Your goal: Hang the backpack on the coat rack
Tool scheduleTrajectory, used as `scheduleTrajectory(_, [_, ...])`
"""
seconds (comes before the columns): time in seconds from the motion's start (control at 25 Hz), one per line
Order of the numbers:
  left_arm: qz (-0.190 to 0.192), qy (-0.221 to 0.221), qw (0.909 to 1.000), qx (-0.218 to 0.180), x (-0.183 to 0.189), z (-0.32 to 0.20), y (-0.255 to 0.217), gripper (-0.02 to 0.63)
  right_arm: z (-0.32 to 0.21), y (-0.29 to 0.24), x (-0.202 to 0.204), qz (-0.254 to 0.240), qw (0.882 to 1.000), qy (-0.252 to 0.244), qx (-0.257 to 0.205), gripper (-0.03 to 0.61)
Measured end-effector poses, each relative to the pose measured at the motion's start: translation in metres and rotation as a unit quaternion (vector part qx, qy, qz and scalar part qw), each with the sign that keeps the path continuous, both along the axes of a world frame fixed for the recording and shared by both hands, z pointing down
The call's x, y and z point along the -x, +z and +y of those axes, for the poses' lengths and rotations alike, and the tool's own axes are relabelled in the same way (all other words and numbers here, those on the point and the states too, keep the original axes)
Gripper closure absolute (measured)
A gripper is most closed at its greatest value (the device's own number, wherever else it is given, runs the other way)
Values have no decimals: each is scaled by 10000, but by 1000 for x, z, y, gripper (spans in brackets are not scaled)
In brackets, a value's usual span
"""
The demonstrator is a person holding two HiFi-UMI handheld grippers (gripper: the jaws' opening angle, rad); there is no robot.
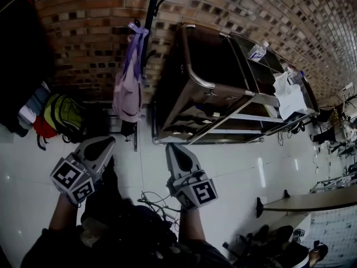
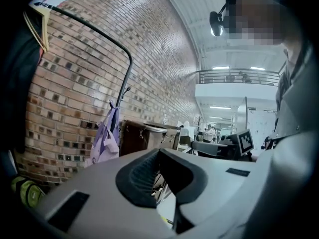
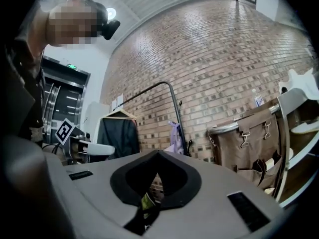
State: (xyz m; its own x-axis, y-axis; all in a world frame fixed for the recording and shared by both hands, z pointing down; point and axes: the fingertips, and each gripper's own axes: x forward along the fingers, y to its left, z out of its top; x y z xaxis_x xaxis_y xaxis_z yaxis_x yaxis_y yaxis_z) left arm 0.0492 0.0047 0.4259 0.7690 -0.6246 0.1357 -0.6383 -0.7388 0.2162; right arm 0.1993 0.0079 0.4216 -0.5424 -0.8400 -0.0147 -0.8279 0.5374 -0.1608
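A lilac-pink backpack [image 1: 128, 91] hangs by its top strap from a hook on the black coat rack pole [image 1: 150, 15], against the brick wall. The left gripper view shows the same backpack [image 2: 103, 141] beside the pole [image 2: 126, 81], and the right gripper view shows it [image 3: 175, 139] further off. Both grippers are over the white floor, short of the rack and apart from the bag. My left gripper [image 1: 102, 148] [image 2: 158, 151] is shut and empty. My right gripper [image 1: 177, 153] [image 3: 158, 154] is shut too, with nothing held.
A yellow-green backpack [image 1: 64, 116] [image 2: 24, 193] lies on the floor at the left with bundled clothes, under dark coats [image 1: 19, 54]. A brown canvas cart [image 1: 215, 77] [image 3: 249, 138] stands right of the rack. Cables [image 1: 150, 201] trail across the floor by the person's legs.
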Motion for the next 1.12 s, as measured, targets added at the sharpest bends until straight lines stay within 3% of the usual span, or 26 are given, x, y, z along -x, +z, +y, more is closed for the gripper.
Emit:
scheduleTrajectory(0.24, [-87, -36, 9999, -60, -10, 27, -8, 600, 22, -3, -6, 208, 9996, -132, 111, 578])
scheduleTrajectory(0.52, [-45, -150, 9998, -113, 2, 34, -18, 600, 30, 4, 22, 430, 9977, -491, 191, 579])
scheduleTrajectory(1.12, [-82, -268, 9995, -176, 93, 69, -36, 600, 60, -24, 123, 858, 9937, -724, 60, 578])
